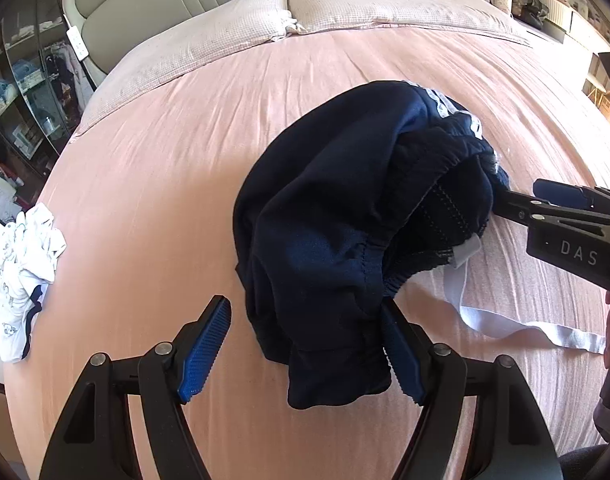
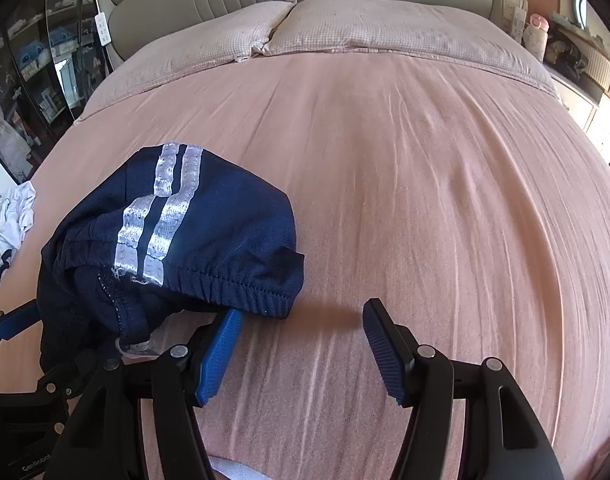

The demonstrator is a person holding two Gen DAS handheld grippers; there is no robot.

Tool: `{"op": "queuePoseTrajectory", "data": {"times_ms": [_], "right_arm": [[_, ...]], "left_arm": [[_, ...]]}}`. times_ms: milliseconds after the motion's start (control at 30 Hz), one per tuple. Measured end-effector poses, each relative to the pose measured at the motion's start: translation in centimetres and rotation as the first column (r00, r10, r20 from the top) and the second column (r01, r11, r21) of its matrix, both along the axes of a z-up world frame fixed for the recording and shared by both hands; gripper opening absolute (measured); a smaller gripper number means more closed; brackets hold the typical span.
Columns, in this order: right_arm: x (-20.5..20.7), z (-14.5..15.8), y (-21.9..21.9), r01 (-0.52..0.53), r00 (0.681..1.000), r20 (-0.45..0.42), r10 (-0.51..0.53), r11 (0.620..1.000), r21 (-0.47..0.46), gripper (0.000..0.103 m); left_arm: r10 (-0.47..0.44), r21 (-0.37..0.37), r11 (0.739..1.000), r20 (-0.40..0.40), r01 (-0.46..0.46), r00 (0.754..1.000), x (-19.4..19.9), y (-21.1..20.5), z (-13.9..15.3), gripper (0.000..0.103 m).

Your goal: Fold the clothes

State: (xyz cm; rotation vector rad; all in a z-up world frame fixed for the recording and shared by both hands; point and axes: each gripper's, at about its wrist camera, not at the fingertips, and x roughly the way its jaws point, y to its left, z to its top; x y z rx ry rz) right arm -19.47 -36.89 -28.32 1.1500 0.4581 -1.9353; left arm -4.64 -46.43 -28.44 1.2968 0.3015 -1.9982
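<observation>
Navy shorts [image 1: 345,216] bunched on pink bed [image 1: 177,168]

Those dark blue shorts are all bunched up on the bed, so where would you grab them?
By the elastic waistband of the navy shorts, coming from the near side. It is a thick gathered edge lying exposed toward the right gripper, whose open jaws sit beside it, firmer than the loose crumpled fabric.

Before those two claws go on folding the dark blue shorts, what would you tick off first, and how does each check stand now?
1. left gripper jaws apart: ok.
2. right gripper jaws apart, nothing between them: ok.
3. navy shorts spread flat: not ok, bunched.
4. white drawstring tucked away: not ok, it trails on the pink sheet.
5. Left gripper's hold on the shorts: cannot tell.
6. white garment away from the shorts: ok.
</observation>
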Motion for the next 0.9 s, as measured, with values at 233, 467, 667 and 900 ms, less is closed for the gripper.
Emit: {"op": "queuePoseTrajectory", "data": {"times_ms": [233,467,667,900], "right_arm": [[0.0,0.5,0.5,0.046,0.999,-0.009,-0.046,0.999,-0.003,0.062],[-0.5,0.3,-0.6,0.081,0.996,0.024,-0.081,0.997,-0.011,0.062],[-0.7,0.7,-1.1,0.100,0.995,-0.025,-0.100,0.995,-0.012,0.062],[-1.2,1.2,-0.7,0.097,0.995,-0.001,-0.098,0.990,-0.105,0.062]], "left_arm": [[0.036,-0.002,0.999,-0.038,-0.036,0.999,1.3,-2.6,0.9,0.073],[0.078,0.032,0.997,-0.030,-0.077,0.996,2.5,-4.5,-0.2,0.073],[0.125,0.058,0.991,-0.041,-0.123,0.991,3.9,-5.6,-0.7,0.073],[0.145,0.066,0.988,-0.043,-0.142,0.988,5.1,-6.2,-1.1,0.073]]}}
